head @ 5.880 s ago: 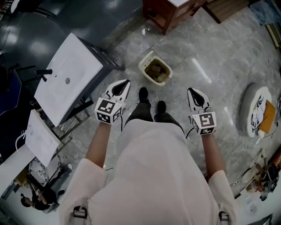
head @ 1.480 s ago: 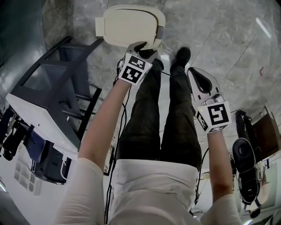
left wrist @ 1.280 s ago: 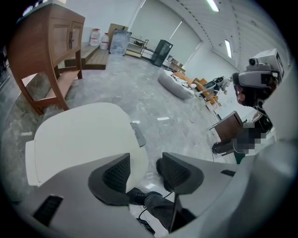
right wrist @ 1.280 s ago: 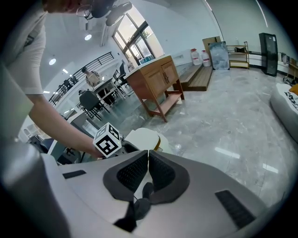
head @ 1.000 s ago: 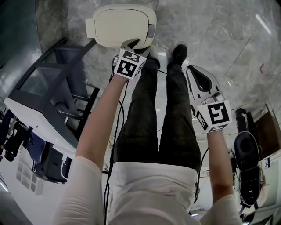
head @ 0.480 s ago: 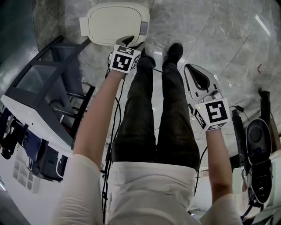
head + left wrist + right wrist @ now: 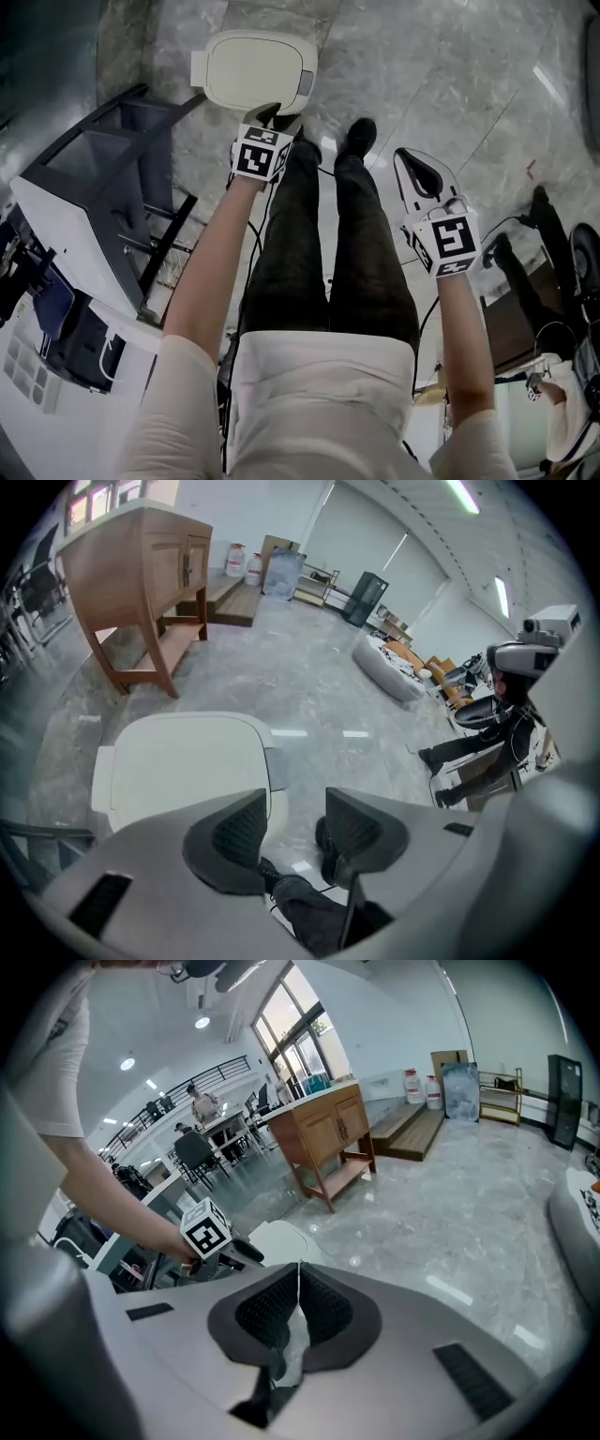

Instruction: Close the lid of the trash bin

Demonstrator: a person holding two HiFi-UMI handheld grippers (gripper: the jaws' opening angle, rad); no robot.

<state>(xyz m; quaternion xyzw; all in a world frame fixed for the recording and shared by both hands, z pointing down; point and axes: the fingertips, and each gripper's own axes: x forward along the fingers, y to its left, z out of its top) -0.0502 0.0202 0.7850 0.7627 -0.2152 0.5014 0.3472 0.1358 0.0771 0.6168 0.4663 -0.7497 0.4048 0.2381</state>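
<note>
The trash bin (image 7: 253, 70) stands on the marble floor in front of my feet, its cream lid (image 7: 183, 766) lying flat and closed over it. My left gripper (image 7: 279, 118) hovers at the lid's near edge. Its jaws are open with nothing between them, and a black shoe shows through the gap (image 7: 291, 832). My right gripper (image 7: 410, 161) hangs to the right of my legs, away from the bin, with its jaws shut tip to tip (image 7: 298, 1274). A pale patch shows in the slit behind its pads; I cannot tell what it is. The bin (image 7: 277, 1241) also appears small in the right gripper view.
A white-topped table on a dark metal frame (image 7: 84, 216) stands close on the left of the bin. A wooden cabinet (image 7: 141, 583) stands beyond it. My shoes (image 7: 359, 136) are just right of the bin. Dark chair parts and cables (image 7: 548, 234) lie at the right.
The bin stood open with rubbish showing 5.9 s ago; its lid is now down. Over the last second the left gripper stayed at the lid's near edge, easing back slightly. The right gripper barely moved.
</note>
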